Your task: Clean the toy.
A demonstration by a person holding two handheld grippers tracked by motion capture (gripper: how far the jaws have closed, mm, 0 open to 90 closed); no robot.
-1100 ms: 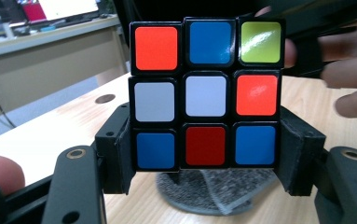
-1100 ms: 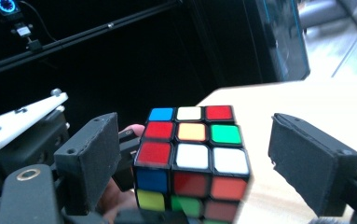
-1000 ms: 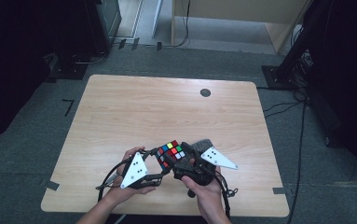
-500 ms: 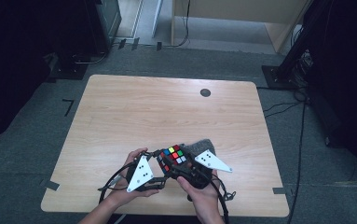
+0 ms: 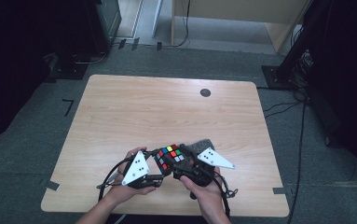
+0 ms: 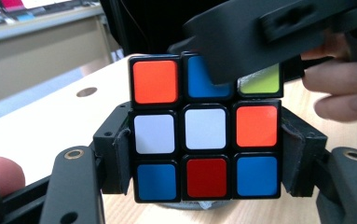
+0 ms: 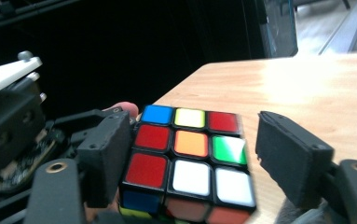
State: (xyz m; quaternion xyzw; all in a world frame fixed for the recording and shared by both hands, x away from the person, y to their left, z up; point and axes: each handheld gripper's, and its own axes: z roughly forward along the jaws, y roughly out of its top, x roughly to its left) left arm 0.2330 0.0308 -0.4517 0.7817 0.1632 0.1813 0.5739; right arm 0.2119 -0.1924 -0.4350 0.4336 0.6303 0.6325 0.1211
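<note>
Hand-held gripper on our left [image 6: 205, 154] has its pads pressed against both sides of the cube [image 6: 205, 126], clamping the lower two layers, so we take that as a firm grip. In the high view the cube [image 5: 169, 157] sits low and centre in the frame, above the near edge of the table [image 5: 167, 107], between our two hands. Our right hand-held gripper [image 7: 192, 154] straddles the cube [image 7: 190, 158] from the other side; its jaws have just been opening, and a gap shows between the right pad and the cube, so we read it as loose around the cube, not gripping. From the left gripper view, that right jaw crosses the cube's top layer. We judge the next twist turns on this: left holds the base, right must close on the top layer.
</note>
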